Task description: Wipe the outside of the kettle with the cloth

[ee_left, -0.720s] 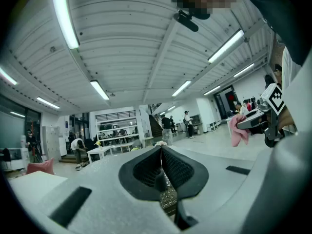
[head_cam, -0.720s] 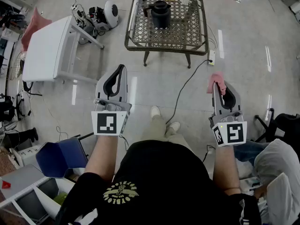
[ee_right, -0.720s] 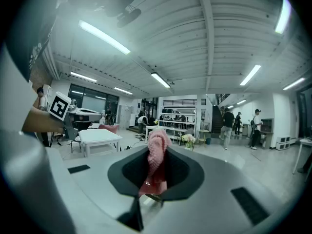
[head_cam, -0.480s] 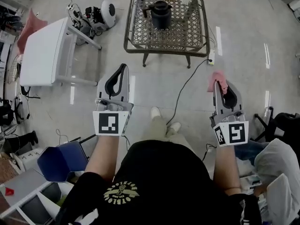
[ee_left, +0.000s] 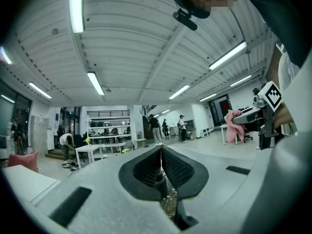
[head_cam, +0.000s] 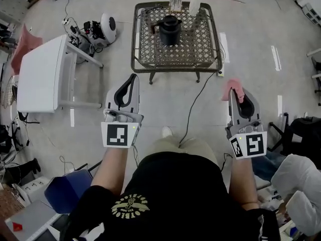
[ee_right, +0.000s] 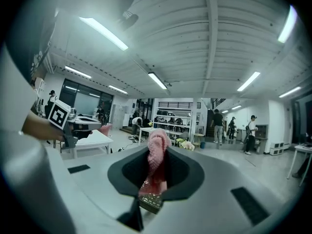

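The kettle [head_cam: 169,30], dark and squat, stands upright on the wicker worktop [head_cam: 203,51], toward its far half and a little left of centre. Behind the kettle, at the worktop's far edge, stand a pale vase [head_cam: 194,5] with flowers and a small card [head_cam: 175,4] too small to read.

Both claws hover on the near side of the worktop, well apart from it and over bare floor. The left claw [head_cam: 132,78] is off the worktop's near left corner, its jaws pressed together with nothing between them. The right claw [head_cam: 232,89] is off the near right corner, clamped on the pink cloth [head_cam: 233,86], which bunches up past the jaw tips.

A black cable [head_cam: 194,102] runs across the floor from the worktop's near right leg toward the person's shoe [head_cam: 166,131], crossing the open floor between the claws and the worktop. A white table [head_cam: 39,75] stands left of the worktop, with a round white device [head_cam: 107,27] between them.

The person's body hides the floor nearest the camera. The kettle's spout and handle are hard to tell apart.
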Motion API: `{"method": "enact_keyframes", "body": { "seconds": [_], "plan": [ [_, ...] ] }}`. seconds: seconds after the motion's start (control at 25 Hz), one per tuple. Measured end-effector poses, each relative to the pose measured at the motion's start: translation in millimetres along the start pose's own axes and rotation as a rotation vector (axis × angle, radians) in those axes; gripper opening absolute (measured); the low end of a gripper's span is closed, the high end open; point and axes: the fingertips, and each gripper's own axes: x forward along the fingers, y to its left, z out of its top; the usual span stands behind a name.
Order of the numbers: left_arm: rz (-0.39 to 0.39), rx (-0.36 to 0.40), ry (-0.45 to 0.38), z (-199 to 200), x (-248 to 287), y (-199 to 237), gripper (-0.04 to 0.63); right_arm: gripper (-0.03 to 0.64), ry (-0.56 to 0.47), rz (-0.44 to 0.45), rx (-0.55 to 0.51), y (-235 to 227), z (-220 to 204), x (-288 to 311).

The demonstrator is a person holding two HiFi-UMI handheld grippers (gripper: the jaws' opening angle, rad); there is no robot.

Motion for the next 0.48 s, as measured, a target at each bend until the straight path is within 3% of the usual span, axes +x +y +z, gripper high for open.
{"method": "enact_keyframes", "body": {
  "seconds": [0.48],
  "plan": [
    [0.008, -0.015, -0.012, 1.2, 23.6, 19.6, 0.011, 0.054, -0.020, 0.002, 0.016, -8.6, 10.4, 20.1]
  ]
}}
